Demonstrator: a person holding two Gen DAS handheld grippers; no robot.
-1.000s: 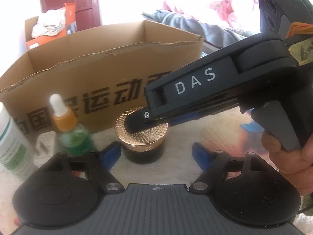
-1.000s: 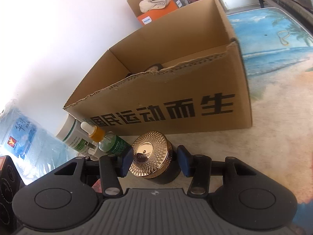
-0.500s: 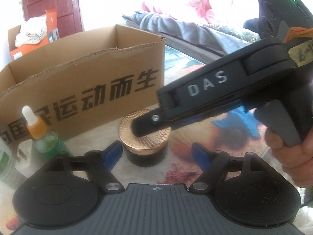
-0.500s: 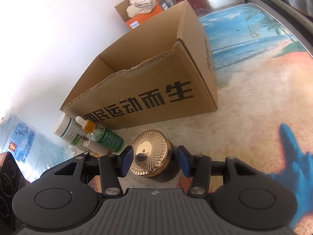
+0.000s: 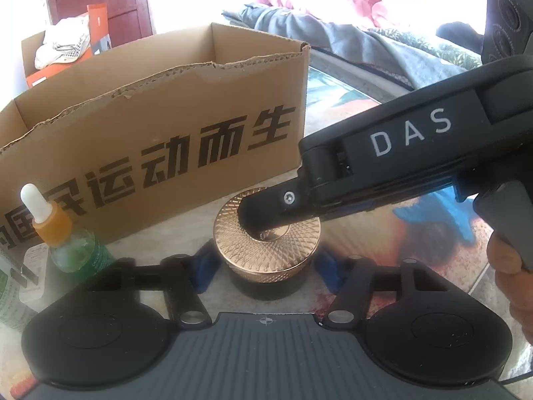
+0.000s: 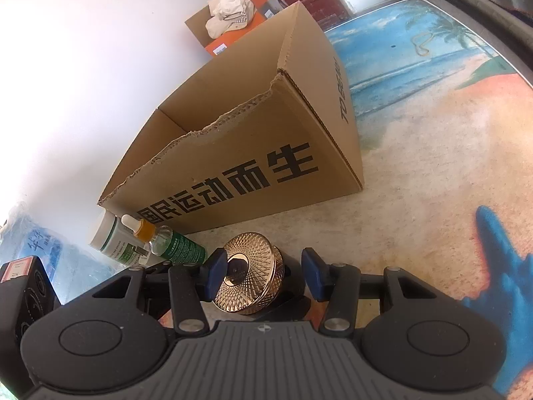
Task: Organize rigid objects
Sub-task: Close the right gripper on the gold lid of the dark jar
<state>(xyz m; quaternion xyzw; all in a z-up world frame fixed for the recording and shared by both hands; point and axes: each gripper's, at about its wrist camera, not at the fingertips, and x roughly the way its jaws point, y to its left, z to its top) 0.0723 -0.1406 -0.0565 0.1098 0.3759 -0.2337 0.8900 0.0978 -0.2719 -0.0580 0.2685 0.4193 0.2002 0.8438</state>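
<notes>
A dark jar with a patterned gold lid stands on the table in front of the open cardboard box. My left gripper is open, with its blue pads on either side of the jar's dark base. My right gripper reaches over the lid from the right and is open around it; its left pad is close to the lid and the right pad stands clear. In the left wrist view one right finger covers the lid's centre.
A green dropper bottle with an orange collar and a white-green bottle stand left of the jar. A water bottle pack lies far left. The table has a beach-print top. An orange box with cloth sits behind.
Both grippers and the jar have shifted right along the box front. The left pads have come closer to the jar. The jar lid now looks tilted in the right wrist view.
</notes>
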